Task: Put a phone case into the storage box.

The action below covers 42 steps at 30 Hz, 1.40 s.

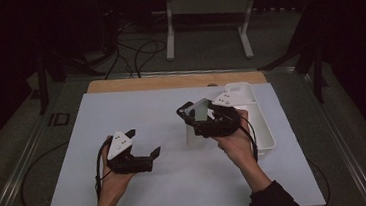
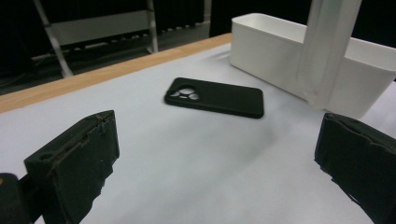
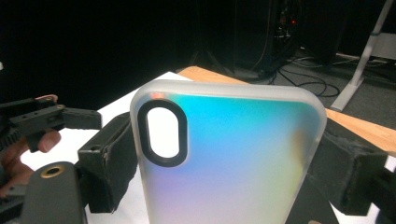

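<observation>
Gripping a frosted, iridescent phone case by its long edges, the right claw holds it upright above the white surface, beside a white rectangular bin. Rounded corners, black-rimmed oval camera cutout. Left claw gapes wide, nothing between its jaws. Matte black phone case lies flat ahead of it, well apart.

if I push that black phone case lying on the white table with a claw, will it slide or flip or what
The black phone case lies flat and low on the smooth white table, so it would probably slide rather than tip. It looks like a thin empty shell, likely light and somewhat bendy. Its matte finish may drag a little.
</observation>
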Each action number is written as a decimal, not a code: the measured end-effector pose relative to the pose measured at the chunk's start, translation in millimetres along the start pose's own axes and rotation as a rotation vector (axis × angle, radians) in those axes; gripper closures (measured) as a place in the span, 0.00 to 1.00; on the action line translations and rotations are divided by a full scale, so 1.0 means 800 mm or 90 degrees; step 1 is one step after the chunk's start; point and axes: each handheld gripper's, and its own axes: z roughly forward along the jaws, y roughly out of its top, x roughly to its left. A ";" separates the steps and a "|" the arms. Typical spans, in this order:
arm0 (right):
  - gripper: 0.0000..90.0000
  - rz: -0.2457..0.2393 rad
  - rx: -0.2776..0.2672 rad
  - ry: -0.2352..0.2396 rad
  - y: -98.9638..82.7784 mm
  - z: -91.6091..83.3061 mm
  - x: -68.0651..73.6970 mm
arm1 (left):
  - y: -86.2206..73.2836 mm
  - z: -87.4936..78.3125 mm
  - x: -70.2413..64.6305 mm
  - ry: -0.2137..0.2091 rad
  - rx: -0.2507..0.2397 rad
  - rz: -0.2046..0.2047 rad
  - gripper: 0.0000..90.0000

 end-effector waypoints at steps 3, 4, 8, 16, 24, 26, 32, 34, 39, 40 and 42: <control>0.18 0.001 0.000 -0.001 0.000 -0.001 -0.003 | -0.009 -0.008 0.009 0.019 0.000 -0.009 0.01; 0.18 0.001 0.000 -0.001 0.000 -0.001 -0.003 | -0.009 -0.008 0.009 0.019 0.000 -0.009 0.01; 0.18 0.004 0.002 -0.004 -0.001 -0.002 -0.006 | -0.021 -0.019 0.017 0.035 -0.003 -0.009 0.01; 0.18 0.004 -0.004 -0.010 -0.001 -0.007 -0.011 | -0.045 -0.038 0.027 0.069 -0.011 0.001 0.01; 0.18 0.018 -0.012 -0.020 -0.001 -0.013 -0.020 | -0.060 -0.053 0.031 0.094 -0.026 0.004 0.01; 0.18 0.018 -0.013 -0.022 0.000 -0.014 -0.023 | -0.062 -0.055 0.032 0.096 -0.030 0.003 0.01; 0.18 0.017 -0.016 -0.034 0.003 -0.017 -0.029 | -0.066 -0.061 0.033 0.103 -0.037 0.001 0.01; 0.18 0.015 -0.016 -0.041 0.005 -0.018 -0.033 | -0.067 -0.063 0.035 0.109 -0.038 0.002 0.01; 0.18 0.014 -0.018 -0.046 0.008 -0.019 -0.038 | -0.069 -0.066 0.037 0.124 -0.040 0.000 0.01; 0.18 0.011 -0.020 -0.057 0.013 -0.020 -0.045 | -0.070 -0.066 0.038 0.128 -0.040 0.000 0.01; 0.18 0.011 -0.020 -0.058 0.014 -0.020 -0.046 | -0.070 -0.066 0.038 0.131 -0.040 0.000 0.01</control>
